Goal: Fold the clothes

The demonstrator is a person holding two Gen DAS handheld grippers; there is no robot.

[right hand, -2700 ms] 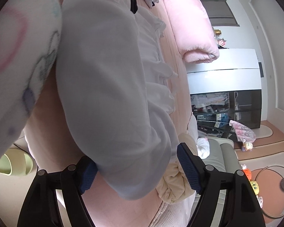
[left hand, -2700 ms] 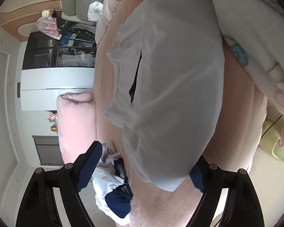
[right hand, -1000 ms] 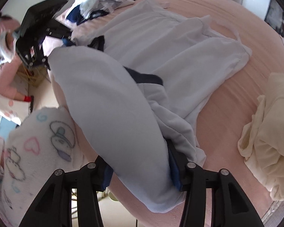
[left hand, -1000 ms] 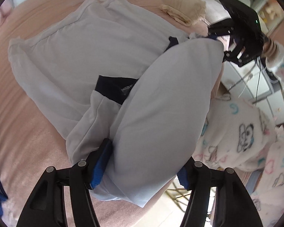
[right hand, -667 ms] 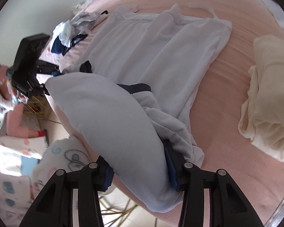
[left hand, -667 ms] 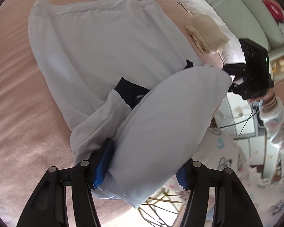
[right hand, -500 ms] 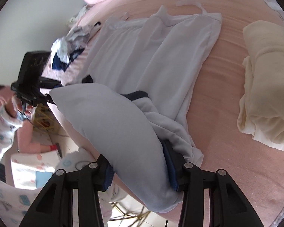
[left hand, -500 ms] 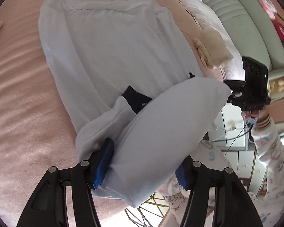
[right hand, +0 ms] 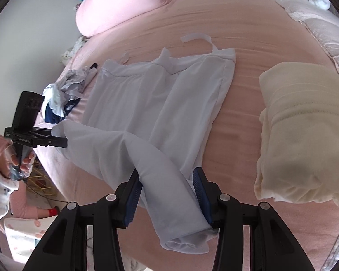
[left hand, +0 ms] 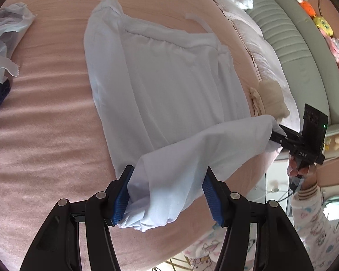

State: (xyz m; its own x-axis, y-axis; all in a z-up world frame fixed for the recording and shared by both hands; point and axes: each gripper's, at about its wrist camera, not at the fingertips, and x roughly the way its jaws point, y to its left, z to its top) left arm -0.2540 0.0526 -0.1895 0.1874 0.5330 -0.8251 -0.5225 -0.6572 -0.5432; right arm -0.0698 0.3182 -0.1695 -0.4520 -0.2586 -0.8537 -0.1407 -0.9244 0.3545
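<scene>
A pale blue-white garment (left hand: 169, 85) lies spread on the pink bed (left hand: 45, 135), its near edge lifted and stretched between both grippers. My left gripper (left hand: 167, 194) is shut on one corner of that edge; the blue pads (left hand: 122, 196) press the cloth. My right gripper (right hand: 167, 194) is shut on the other corner of the garment (right hand: 156, 103). Each gripper shows in the other's view: the right one (left hand: 280, 137) at the right, the left one (right hand: 63, 141) at the left.
A folded cream garment (right hand: 305, 131) lies on the bed to the right. A crumpled pile of white and navy clothes (right hand: 61, 99) lies at the left edge. A pink pillow (right hand: 124, 6) is at the far end. A grey-green headboard (left hand: 300, 52) runs along the right.
Both grippers have lifted and carried the held edge forward over the garment. The navy patch that showed under the fold is now covered. The garment lies flatter and more stretched.
</scene>
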